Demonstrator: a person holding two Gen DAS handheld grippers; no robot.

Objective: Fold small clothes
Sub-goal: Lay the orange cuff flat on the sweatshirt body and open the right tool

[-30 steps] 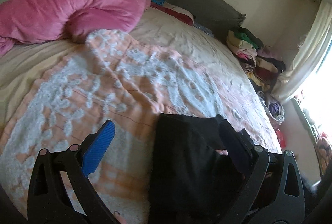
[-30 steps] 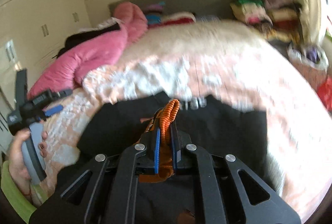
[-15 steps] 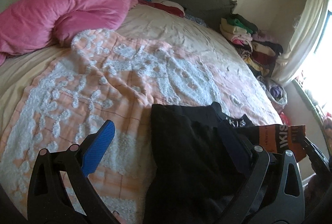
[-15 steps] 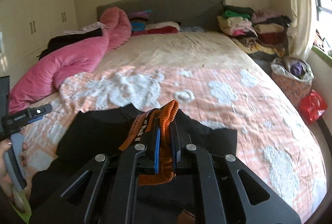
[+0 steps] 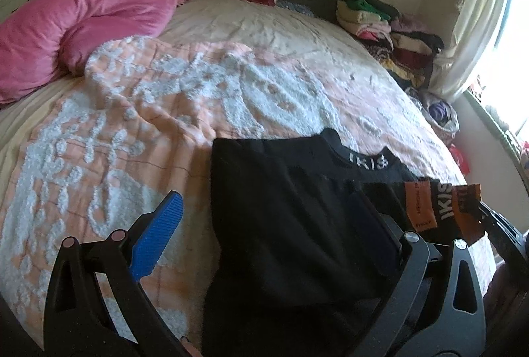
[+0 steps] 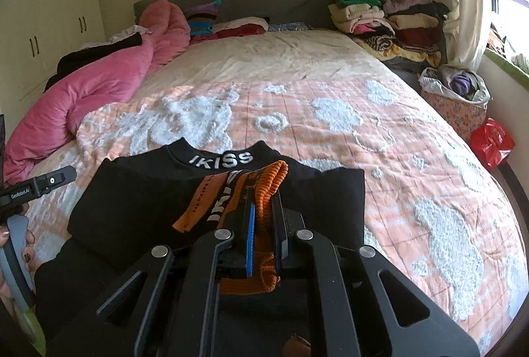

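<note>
Right gripper point(image 6: 261, 218): clenched on the orange ribbed cuff point(image 6: 269, 181) of the garment; the cloth below its fingers is cut off by the frame.
Left gripper point(image 5: 264, 221): spread wide, grasping nothing; its right finger is half hidden against the dark cloth.
Black top point(image 6: 158, 195): one, spread on the bed just ahead of both grippers, white "IKISS" lettering on the collar, orange printed strips beside the cuff.
Bed point(image 6: 380, 138): peach-and-white tufted blanket; one pink duvet point(image 6: 99, 86) far left, folded clothes stacks point(image 6: 390, 19) far right.
</note>
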